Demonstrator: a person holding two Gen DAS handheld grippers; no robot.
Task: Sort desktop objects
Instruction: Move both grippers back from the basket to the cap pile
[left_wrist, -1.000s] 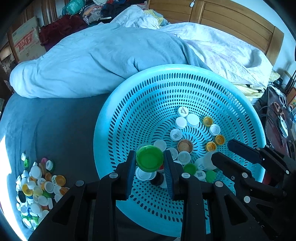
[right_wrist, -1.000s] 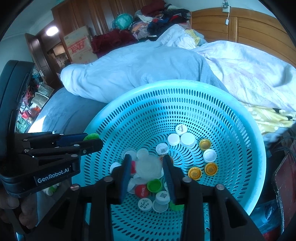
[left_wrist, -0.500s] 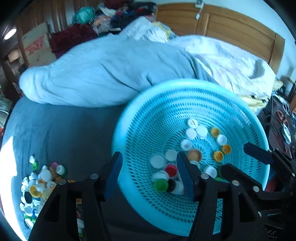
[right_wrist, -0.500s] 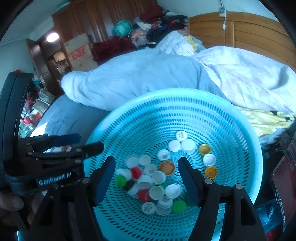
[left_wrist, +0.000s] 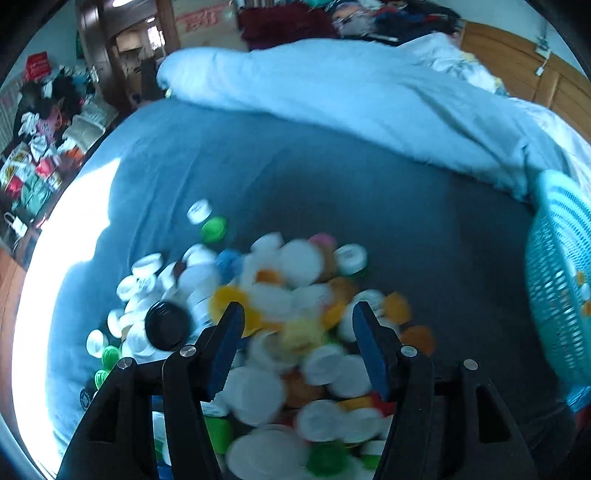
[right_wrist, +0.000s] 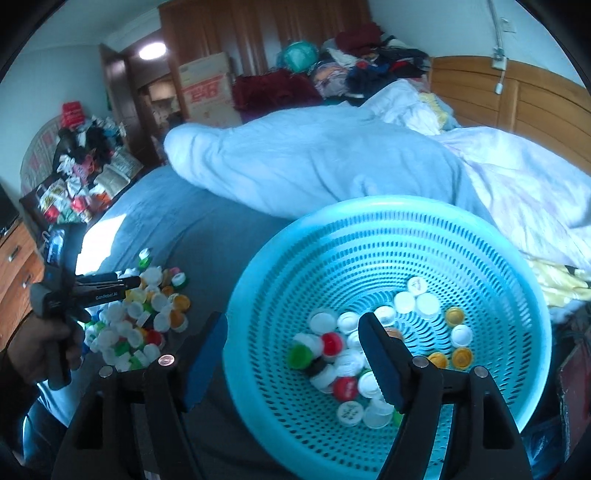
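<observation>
A heap of bottle caps (left_wrist: 280, 295), white, yellow, orange and green, lies on the dark blue bedsheet. My left gripper (left_wrist: 297, 314) hovers open just above it, nothing between its fingers; the view is blurred. It also shows in the right wrist view, where the left gripper (right_wrist: 125, 283) is over the heap (right_wrist: 140, 321). A turquoise perforated basket (right_wrist: 369, 206) holds several caps (right_wrist: 343, 354). My right gripper (right_wrist: 293, 321) is above the basket's near left rim, jaws opening, gripping nothing.
A rolled pale blue duvet (right_wrist: 314, 162) lies across the bed behind the basket. A black cap (left_wrist: 168, 325) sits at the heap's left side. A person's hand (right_wrist: 44, 343) grips the left tool. The basket's edge (left_wrist: 554, 258) shows at the right of the left wrist view.
My left gripper dropped the green cap into the basket, opened and swung left to the heap. My right gripper released the translucent white cap into the basket and drew back.
</observation>
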